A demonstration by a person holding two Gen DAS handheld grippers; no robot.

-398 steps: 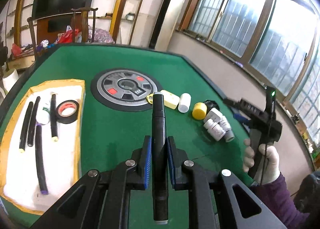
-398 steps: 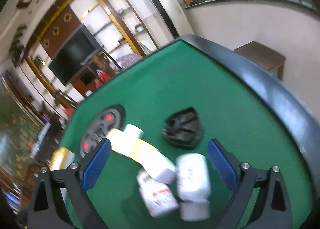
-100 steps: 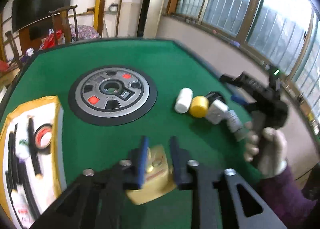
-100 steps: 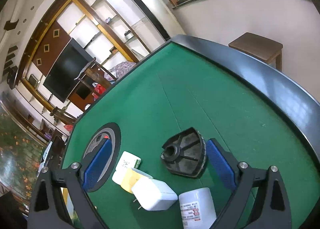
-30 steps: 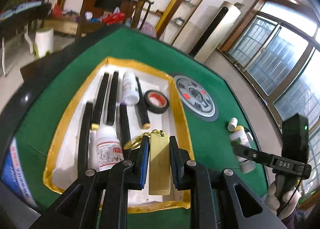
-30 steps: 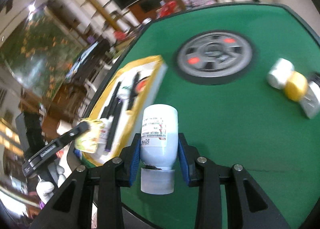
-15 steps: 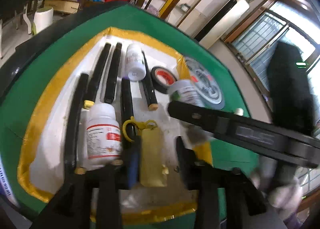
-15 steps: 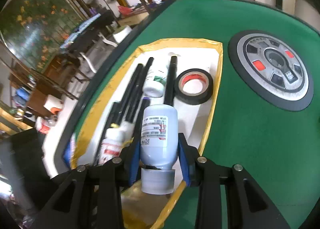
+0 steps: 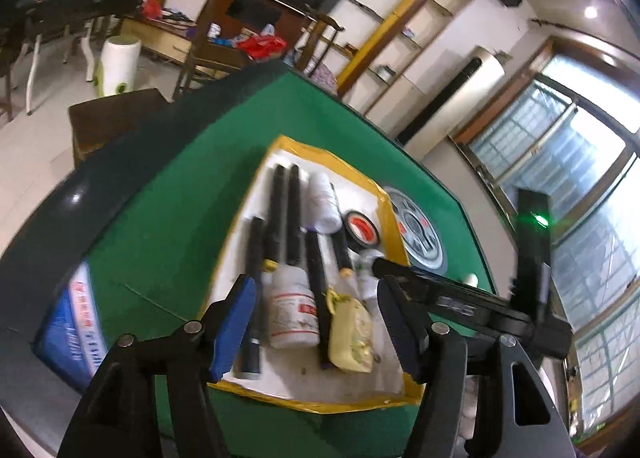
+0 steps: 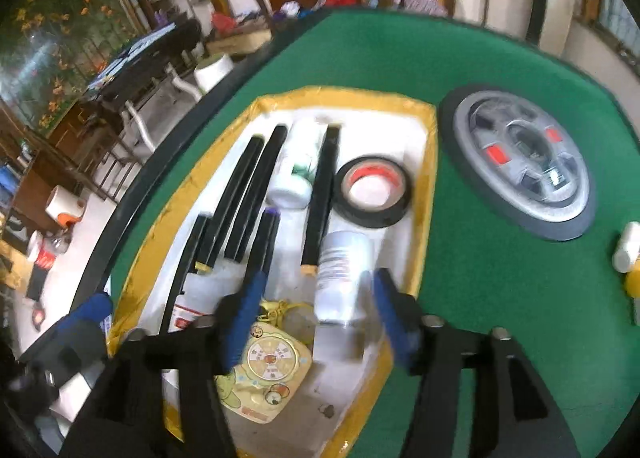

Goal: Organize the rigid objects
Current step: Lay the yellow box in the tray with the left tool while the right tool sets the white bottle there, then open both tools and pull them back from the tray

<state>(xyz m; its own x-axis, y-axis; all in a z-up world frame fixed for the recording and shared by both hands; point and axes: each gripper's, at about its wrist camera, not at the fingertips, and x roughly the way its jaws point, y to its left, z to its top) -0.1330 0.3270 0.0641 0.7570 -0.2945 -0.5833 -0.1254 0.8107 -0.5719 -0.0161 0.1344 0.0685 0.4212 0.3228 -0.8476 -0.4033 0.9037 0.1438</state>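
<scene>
Bottle (image 10: 340,278), white with a printed label, lies in the yellow-rimmed tray (image 10: 430,186) between the fingers of the right gripper (image 10: 316,322), which have just been opening; the pads look clear of it, though blur makes that hard to judge. It sits at about 6 o'clock from the black tape roll (image 10: 372,190) and just beside a black marker (image 10: 320,194). Being round and on its side, it could roll against the tape or toward the tray's 3 o'clock rim if a finger brushes it while pulling away.

Just at its 7 o'clock lies the yellow tag (image 10: 266,370) with its cord, released under the left gripper (image 9: 316,322), whose fingers have also just been opening and stand wide with nothing pressed between them. Both tools crowd the tray's near end, so they could knock each other or snag the cord.

The bottle's cap end is smeared by motion, and its label cannot be read. In the left view the right tool hides most of it. Beyond the tray, at the counter's (image 10: 400,58) 3 o'clock edge, a white bottle (image 10: 626,246) and something yellow are cut off.
</scene>
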